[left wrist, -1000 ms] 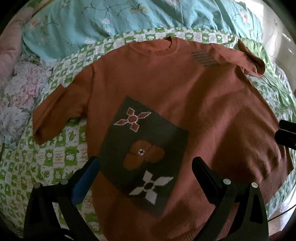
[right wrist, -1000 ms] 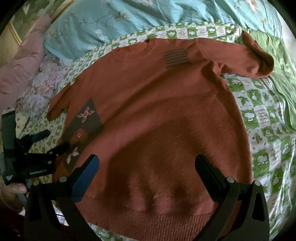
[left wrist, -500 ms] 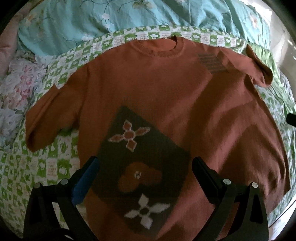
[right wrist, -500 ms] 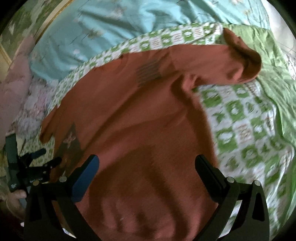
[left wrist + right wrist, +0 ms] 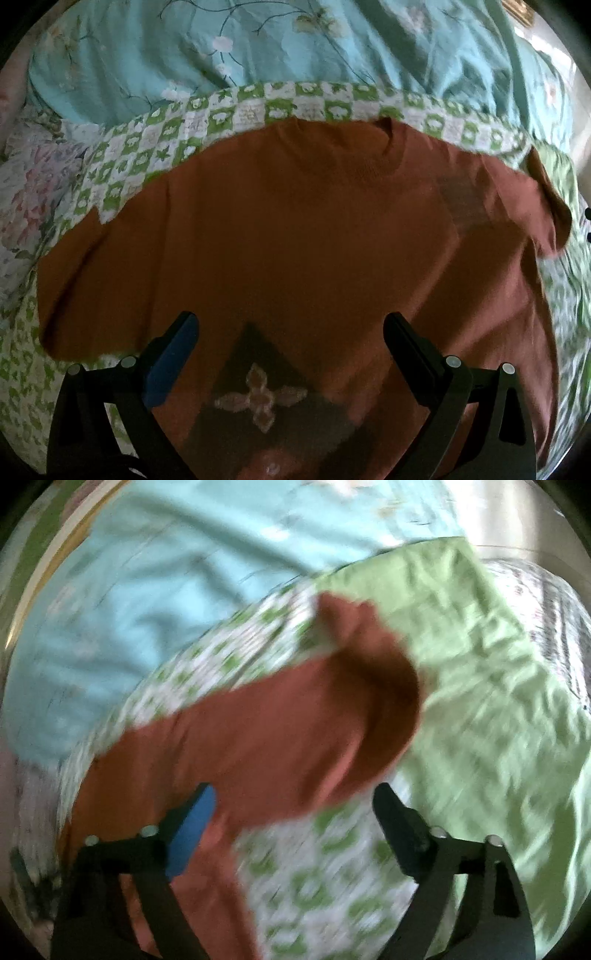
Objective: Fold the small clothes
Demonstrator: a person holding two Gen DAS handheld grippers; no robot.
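Bedding everywhere: a green-and-white checkered blanket (image 5: 258,107) with little leaf and cloud prints, a teal floral quilt (image 5: 295,44) bunched up behind it, a pale pink-flowered sheet (image 5: 33,177) off left, plus a crinkly plain green cover (image 5: 480,672) at right.

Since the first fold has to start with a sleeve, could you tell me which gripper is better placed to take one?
Probably the right gripper: its open jaws frame the sweater's sleeve, while the left gripper hangs over the chest.
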